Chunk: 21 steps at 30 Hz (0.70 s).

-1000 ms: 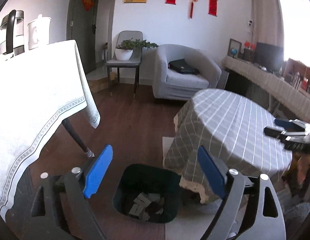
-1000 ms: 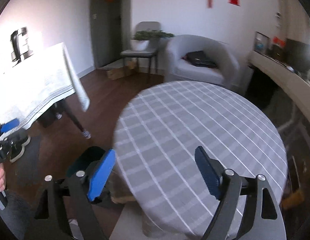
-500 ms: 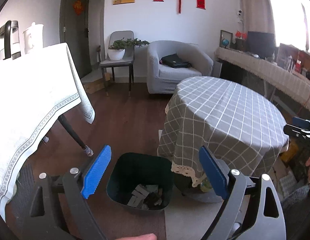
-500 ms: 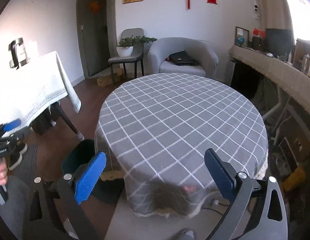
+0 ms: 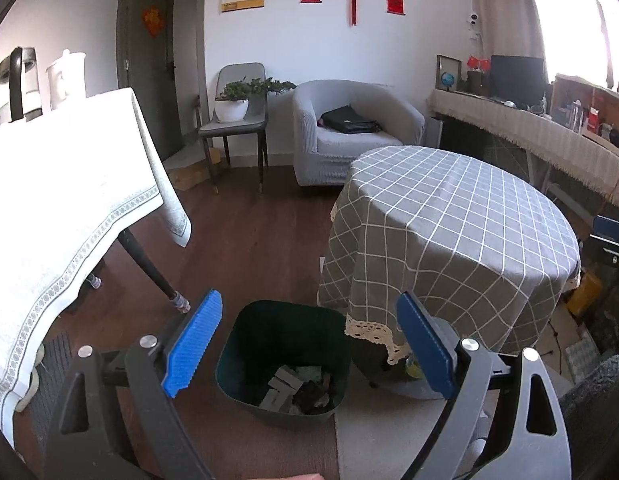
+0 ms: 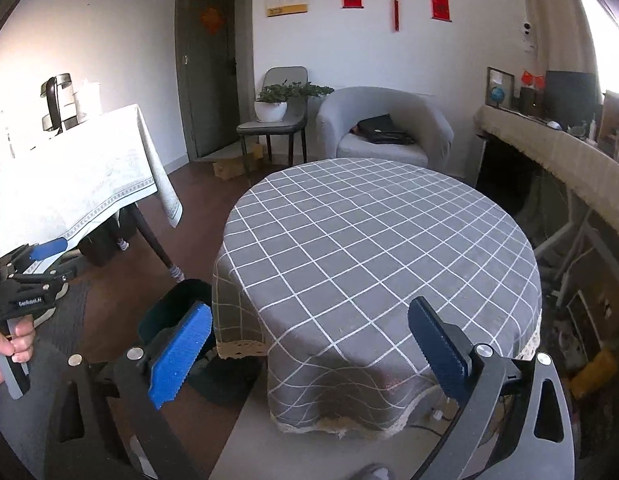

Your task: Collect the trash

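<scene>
A: Where's the trash?

B: In the dark bin on the floor, near left of the round table. I see none elsewhere.

A: Tools?

B: My left tool and right tool both gape, empty. Collecting looks finished; next I'd scan for leftovers.

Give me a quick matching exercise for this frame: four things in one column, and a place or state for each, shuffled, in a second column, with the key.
Things:
1. trash bin
2. round table
3. black bag
4. potted plant

Places or states:
A. on the seat of the grey armchair
B. on the floor beside the round table, scraps inside
C. on the chair near the door
D. covered by a grey checked cloth, nothing on top

Pairs: 1-B, 2-D, 3-A, 4-C
</scene>
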{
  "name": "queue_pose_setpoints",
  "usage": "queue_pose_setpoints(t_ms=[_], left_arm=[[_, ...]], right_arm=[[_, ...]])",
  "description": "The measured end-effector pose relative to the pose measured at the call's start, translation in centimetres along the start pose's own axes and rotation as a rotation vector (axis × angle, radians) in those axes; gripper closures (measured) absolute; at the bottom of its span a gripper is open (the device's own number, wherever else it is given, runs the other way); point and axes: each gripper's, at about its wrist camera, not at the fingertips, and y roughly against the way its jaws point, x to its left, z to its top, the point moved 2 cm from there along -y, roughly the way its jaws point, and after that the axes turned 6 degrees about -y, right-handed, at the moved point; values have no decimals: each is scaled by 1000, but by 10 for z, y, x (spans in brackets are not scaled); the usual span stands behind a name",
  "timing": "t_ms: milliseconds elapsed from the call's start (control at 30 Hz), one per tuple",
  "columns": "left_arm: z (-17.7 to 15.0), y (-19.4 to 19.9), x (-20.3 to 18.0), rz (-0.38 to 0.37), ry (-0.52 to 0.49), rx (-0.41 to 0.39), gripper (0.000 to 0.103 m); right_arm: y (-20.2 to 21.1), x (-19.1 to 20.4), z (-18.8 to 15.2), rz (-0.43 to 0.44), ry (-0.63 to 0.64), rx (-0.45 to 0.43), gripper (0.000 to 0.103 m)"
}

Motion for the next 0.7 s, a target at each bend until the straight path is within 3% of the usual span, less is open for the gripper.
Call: queue_pose_setpoints(t_ms=[700], left_arm=[[-5,-7,-1,3,-5,24,9]], right_arm=[[1,0,1,-2,1,-2,4]])
